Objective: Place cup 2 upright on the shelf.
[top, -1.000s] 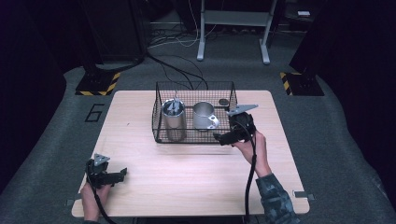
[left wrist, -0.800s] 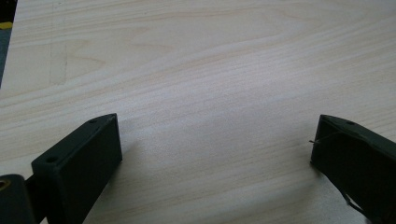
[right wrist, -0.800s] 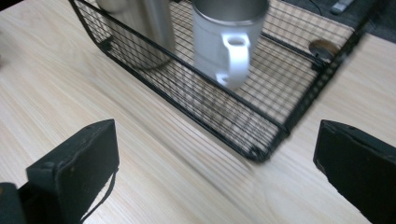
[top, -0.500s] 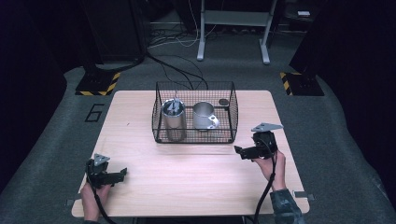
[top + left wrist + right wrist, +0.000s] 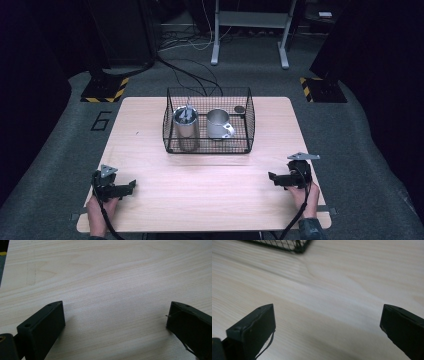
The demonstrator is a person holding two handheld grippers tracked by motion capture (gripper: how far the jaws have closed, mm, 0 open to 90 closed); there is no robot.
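A black wire basket [image 5: 209, 149] stands at the middle back of the wooden table [image 5: 210, 190]. Inside it are a tall metal canister [image 5: 185, 127] with something sticking out of its top, a metal mug [image 5: 219, 123] and a small dark round object [image 5: 240, 109]. My left gripper [image 5: 131, 184] rests near the front left corner, open, with bare wood between its jaws [image 5: 115, 315]. My right gripper [image 5: 271, 176] rests near the front right edge, open and holding nothing [image 5: 328, 320]. The basket's corner [image 5: 298, 248] shows at the top of the right gripper view.
Beyond the table lie grey floor, black cables [image 5: 195, 75], a metal stand's legs [image 5: 250, 50] and yellow-black striped blocks [image 5: 104, 90] at both sides. Bare wood stretches between the basket and the front edge.
My right gripper has drawn back from the basket's right side to the table's front right, coming down low over the wood. The left gripper has stayed in place.
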